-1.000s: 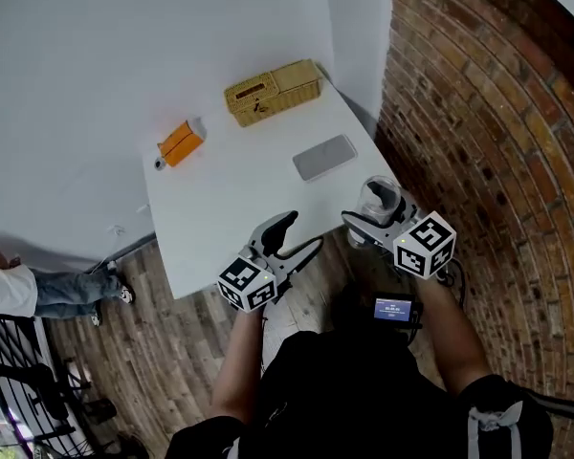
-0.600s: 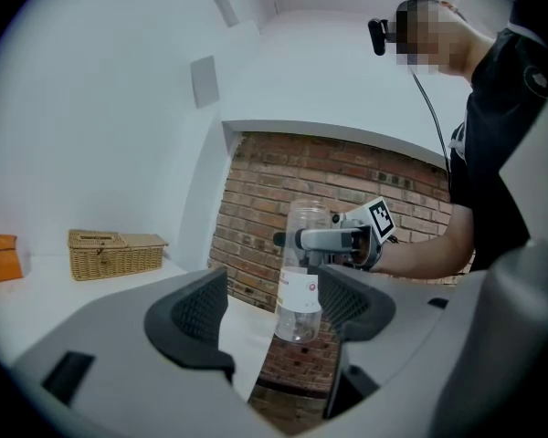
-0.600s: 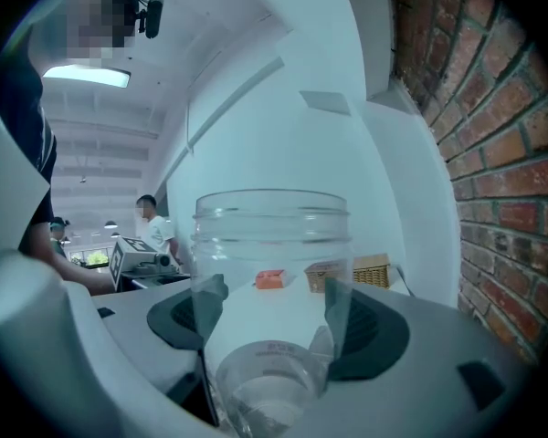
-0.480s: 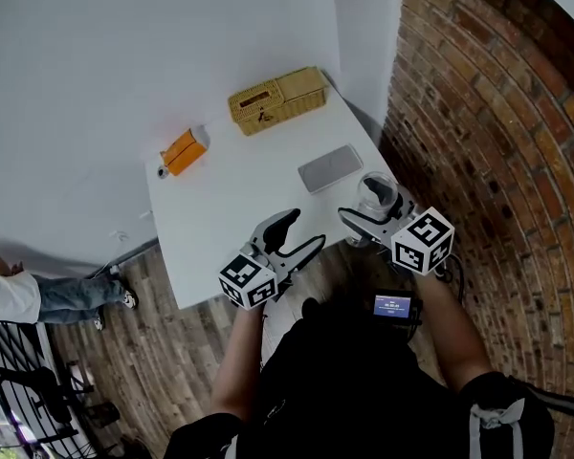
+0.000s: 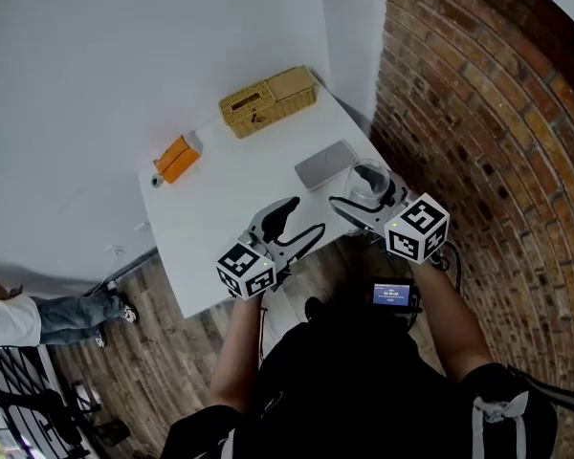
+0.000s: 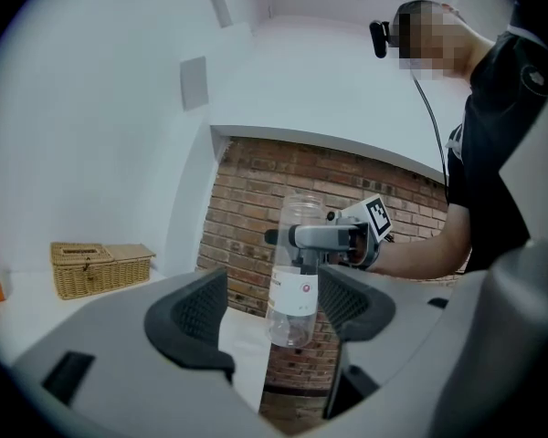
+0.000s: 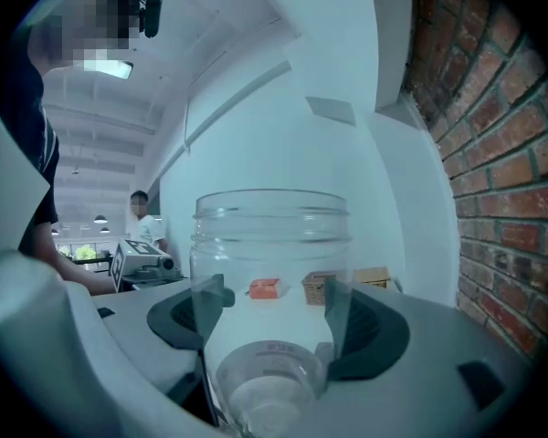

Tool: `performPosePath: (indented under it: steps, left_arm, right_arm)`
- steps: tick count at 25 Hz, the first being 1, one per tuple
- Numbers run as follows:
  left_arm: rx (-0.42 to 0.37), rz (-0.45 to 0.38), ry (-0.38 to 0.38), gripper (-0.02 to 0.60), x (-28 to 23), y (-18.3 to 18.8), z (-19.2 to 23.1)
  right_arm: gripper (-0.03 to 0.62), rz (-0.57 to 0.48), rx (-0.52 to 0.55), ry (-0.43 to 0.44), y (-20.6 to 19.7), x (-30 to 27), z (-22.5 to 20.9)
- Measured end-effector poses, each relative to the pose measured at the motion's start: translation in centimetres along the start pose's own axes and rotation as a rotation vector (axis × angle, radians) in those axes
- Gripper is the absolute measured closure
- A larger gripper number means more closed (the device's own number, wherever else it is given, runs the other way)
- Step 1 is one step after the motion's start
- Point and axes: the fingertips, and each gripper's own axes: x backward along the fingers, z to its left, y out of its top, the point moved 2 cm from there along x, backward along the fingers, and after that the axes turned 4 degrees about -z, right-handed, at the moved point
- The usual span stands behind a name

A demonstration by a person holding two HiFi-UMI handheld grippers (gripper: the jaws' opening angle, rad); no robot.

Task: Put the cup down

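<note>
Head view first: noted a white table (image 5: 210, 228) set in the corner between a white wall (image 5: 105, 55) and a brick wall (image 5: 488, 132), over a wooden floor (image 5: 163, 352). Logged on the table a wicker basket (image 5: 268, 95) at the far end, an orange box (image 5: 177, 158) near the left edge and a flat grey pad (image 5: 325, 163) near the right edge. Found the right gripper (image 5: 362, 199) clamped on the clear cup (image 5: 367, 176), one jaw on either side of its body, marker cube (image 5: 419, 229) toward the person (image 5: 364, 390). Placed the cup upright at the table's right edge, just beside the near corner of the grey pad. Confirmed in the right gripper view: both pads (image 7: 358, 322) pressed against the cup's sides, open mouth up, wicker basket and orange box visible through the clear wall. Checked the left gripper view: saw the cup from the side, white label on its body, base against the brick wall just past the table edge; could not tell whether the base touches the tabletop. Recorded the left gripper (image 5: 302, 217) with jaws apart and nothing between the pads, held over the near edge of the table, to the left of the cup and apart from it, pointed toward it.
</note>
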Motion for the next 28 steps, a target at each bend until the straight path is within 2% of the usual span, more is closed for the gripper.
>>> performPosePath:
  steps: [8, 19, 28]
  left_arm:
    - [0.010, -0.007, -0.020, 0.267, 0.1, -0.1, -0.1]
    - [0.020, -0.008, 0.007, 0.267, 0.5, -0.4, 1.1]
    - [0.033, 0.007, 0.043, 0.267, -0.3, -0.6, 2.8]
  right_arm:
    - [0.233, 0.004, 0.005, -0.005, 0.1, -0.1, 0.5]
    - [0.233, 0.008, -0.003, 0.014, -0.3, -1.1, 0.1]
    - [0.233, 0.060, -0.030, 0.014, -2.4, -1.7, -3.0]
